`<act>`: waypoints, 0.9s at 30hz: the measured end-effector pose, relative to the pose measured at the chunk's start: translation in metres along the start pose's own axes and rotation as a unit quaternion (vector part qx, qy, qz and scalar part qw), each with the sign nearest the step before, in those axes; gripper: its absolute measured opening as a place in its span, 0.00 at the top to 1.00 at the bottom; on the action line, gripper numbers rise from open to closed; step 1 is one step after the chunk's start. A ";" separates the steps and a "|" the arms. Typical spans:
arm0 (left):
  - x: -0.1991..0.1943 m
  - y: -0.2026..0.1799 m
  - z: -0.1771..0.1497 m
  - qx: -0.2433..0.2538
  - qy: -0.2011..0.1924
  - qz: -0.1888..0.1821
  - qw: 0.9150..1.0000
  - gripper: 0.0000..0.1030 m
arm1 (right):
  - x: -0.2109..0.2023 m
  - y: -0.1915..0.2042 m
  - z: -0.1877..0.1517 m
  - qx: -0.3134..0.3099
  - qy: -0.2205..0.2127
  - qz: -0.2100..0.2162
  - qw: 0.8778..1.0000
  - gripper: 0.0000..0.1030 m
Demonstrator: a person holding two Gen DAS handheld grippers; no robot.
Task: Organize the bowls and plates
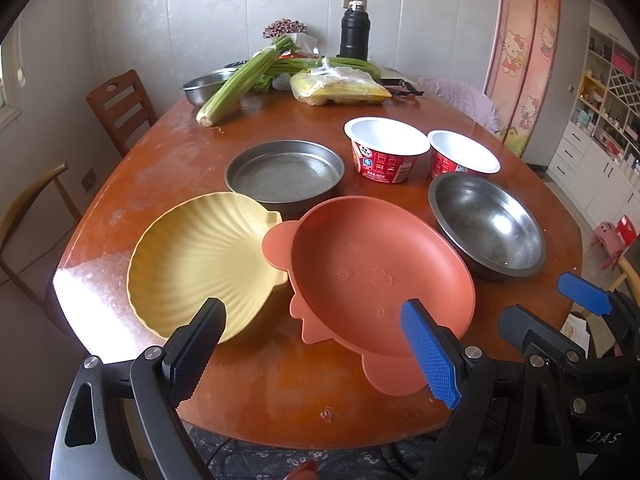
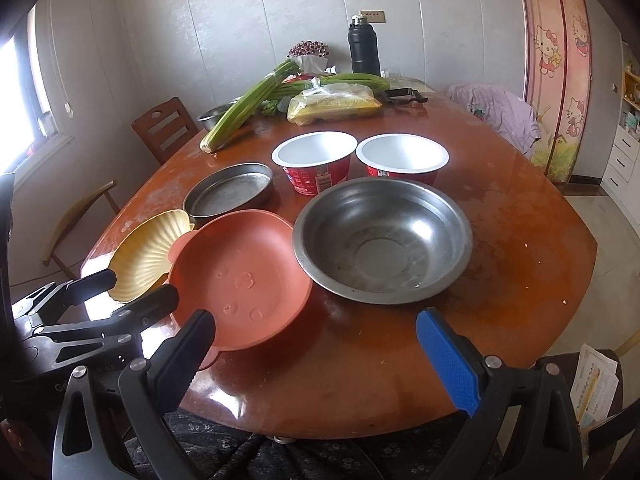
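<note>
A: Left wrist view first. What is the left gripper doing?

B: Its jaws stand wide apart at the bottom of the frame with nothing between them. The black finger overlaps the near rim of the yellow shell plate at lower left; the blue finger overlaps the near edge of the orange bear plate at centre.

A: And the other dishes?

B: The two plates touch, the orange one's ear over the yellow rim. Behind them, mid-frame, lies a flat steel pan. To the right sits a steel bowl, and behind it two red paper bowls side by side. Celery and a black flask are at the top, on the far end of the table.

A: Right wrist view?

B: The right gripper is also spread wide and empty, low in the frame. Its black finger overlaps the orange bear plate; its blue finger hangs over bare table. The steel bowl fills the centre, the steel pan and yellow shell plate lie to the left, and the left gripper shows at the lower left edge.
</note>
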State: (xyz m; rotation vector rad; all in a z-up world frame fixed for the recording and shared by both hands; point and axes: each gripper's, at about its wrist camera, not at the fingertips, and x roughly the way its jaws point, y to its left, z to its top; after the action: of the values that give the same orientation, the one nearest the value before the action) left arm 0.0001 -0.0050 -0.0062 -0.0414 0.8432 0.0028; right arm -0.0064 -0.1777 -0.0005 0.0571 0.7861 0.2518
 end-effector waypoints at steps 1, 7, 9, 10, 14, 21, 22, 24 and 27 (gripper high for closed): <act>0.000 0.000 0.000 0.000 0.000 -0.001 1.000 0.13 | 0.000 0.000 0.000 0.001 0.000 0.000 1.000 0.02; -0.001 -0.001 0.000 0.003 -0.001 -0.002 1.000 0.13 | 0.001 -0.002 0.002 0.001 0.000 -0.005 1.000 0.02; -0.001 -0.001 0.000 0.003 0.000 -0.003 1.000 0.13 | 0.000 -0.002 0.003 0.001 -0.001 -0.005 1.000 0.02; -0.001 0.000 0.000 0.003 0.001 -0.003 1.000 0.13 | 0.001 -0.002 0.003 0.002 0.000 -0.006 1.000 0.02; -0.001 0.000 0.000 0.004 0.000 -0.004 1.000 0.13 | 0.001 -0.004 0.003 0.004 0.002 -0.004 1.000 0.02; 0.000 -0.001 0.000 0.004 0.000 -0.004 1.000 0.13 | 0.003 -0.005 0.004 0.004 0.004 -0.004 1.000 0.02; 0.000 -0.001 0.000 0.004 0.000 -0.004 1.000 0.13 | 0.003 -0.005 0.003 0.003 0.005 -0.004 1.000 0.02; 0.001 0.000 0.000 0.003 0.001 -0.005 1.000 0.13 | 0.003 -0.004 0.003 0.002 0.006 -0.003 1.000 0.02; 0.001 0.001 -0.001 0.002 0.001 -0.005 1.000 0.13 | 0.004 -0.003 0.002 0.001 0.008 -0.001 1.000 0.02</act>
State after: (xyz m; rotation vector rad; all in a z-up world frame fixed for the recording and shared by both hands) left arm 0.0004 -0.0042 -0.0077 -0.0428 0.8442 -0.0085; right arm -0.0014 -0.1792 -0.0025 0.0570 0.8017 0.2488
